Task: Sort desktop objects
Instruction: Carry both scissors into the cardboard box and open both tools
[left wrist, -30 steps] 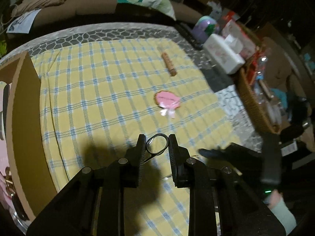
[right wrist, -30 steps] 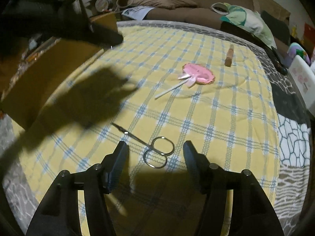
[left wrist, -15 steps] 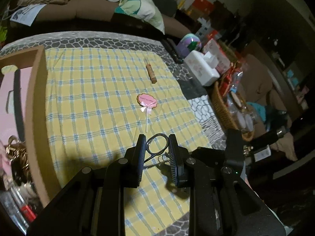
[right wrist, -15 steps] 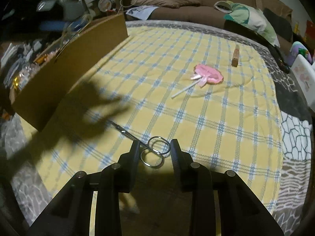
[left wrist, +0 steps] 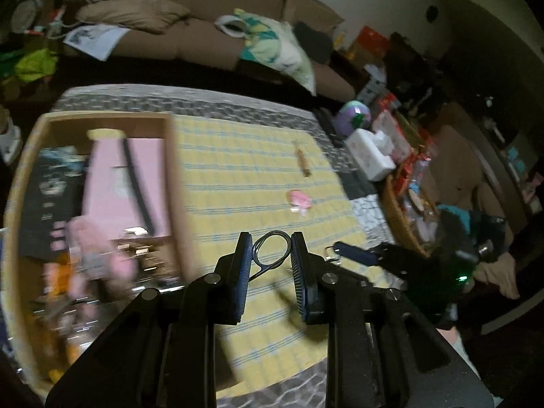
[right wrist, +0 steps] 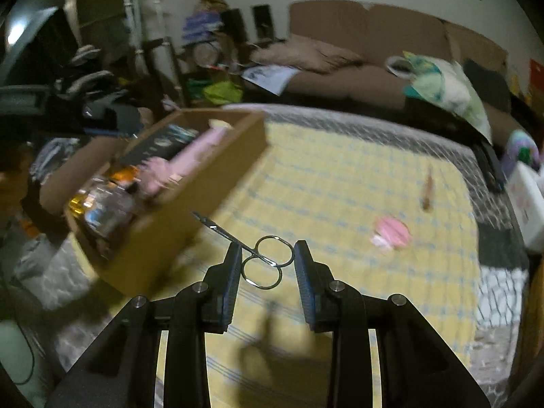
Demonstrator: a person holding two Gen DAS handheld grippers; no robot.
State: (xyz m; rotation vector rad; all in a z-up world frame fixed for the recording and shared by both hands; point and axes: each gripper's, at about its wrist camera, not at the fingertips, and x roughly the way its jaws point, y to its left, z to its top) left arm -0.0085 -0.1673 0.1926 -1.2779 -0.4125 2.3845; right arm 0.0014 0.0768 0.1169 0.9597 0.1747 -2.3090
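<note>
My left gripper is shut on a pair of small dark scissors, held by a finger loop above the yellow checked cloth. My right gripper is shut on silver scissors, lifted, blades pointing left toward the cardboard box. The box with several items lies left in the left wrist view. A pink lollipop and a brown stick lie on the cloth; both also show in the right wrist view, lollipop, stick. The right gripper's tip shows in the left wrist view.
A white tissue box, a purple ball and a wicker basket with several items stand right of the cloth. A brown sofa with a printed pillow runs along the back.
My right gripper closed on the silver scissors and lifted them off the cloth. Both grippers rose and swung left toward the box, which now shows its inside.
</note>
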